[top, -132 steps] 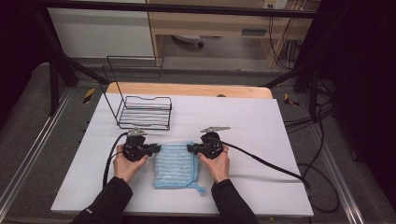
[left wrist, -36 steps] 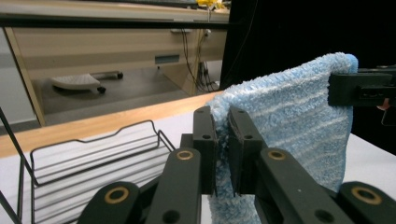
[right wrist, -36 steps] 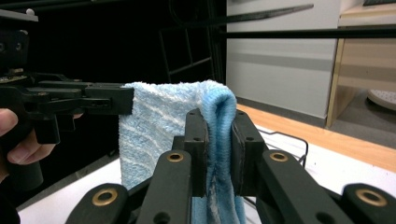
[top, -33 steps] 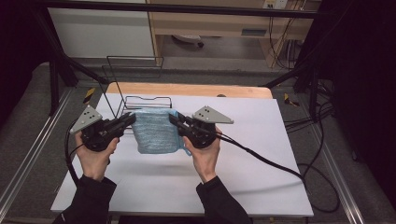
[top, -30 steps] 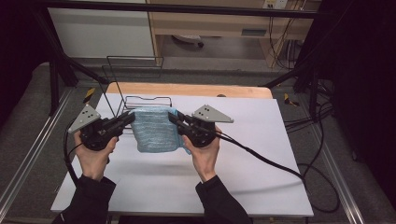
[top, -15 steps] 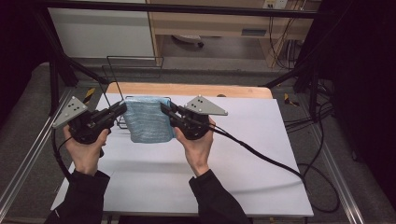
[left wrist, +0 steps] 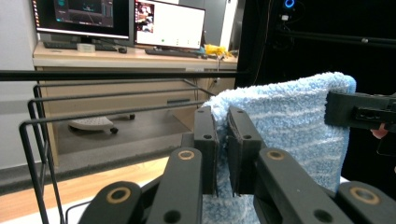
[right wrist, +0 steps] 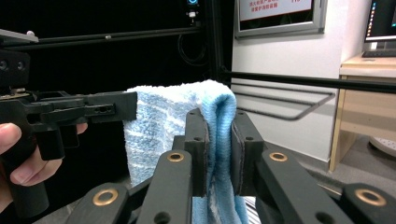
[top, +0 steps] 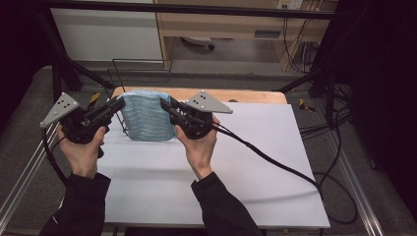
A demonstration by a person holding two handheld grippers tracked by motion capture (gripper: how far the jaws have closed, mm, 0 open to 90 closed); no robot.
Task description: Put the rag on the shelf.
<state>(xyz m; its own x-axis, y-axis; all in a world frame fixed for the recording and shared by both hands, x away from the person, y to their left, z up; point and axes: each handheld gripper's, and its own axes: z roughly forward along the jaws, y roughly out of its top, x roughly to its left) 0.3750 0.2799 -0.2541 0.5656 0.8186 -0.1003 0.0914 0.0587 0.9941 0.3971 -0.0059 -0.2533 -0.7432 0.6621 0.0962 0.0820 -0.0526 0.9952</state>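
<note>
Both grippers are clamped on one blue towel (top: 146, 117): your left gripper (top: 116, 105) pinches its left upper corner, and your right gripper (top: 168, 106) pinches the right upper corner, where the left gripper view shows the cloth (left wrist: 299, 126) squeezed between the black jaws. Holding it by two corners lets the folded towel hang flat and stretched between your hands, clear of the tabletop (top: 246, 162), so it should not bunch or drag. It hangs at the far left of the tabletop, just in front of the wire rack (top: 140, 73), which looks like the place you are carrying it to; a flat, taut sheet should be easier to lower over or into the rack's wires. Keep both grips even, since a slack corner would probably let the fold open. Count: one towel, one wire rack, two grippers, each closed on the cloth. In the right gripper view the towel's folded edge (right wrist: 219, 121) sits gripped between the pads.
</note>
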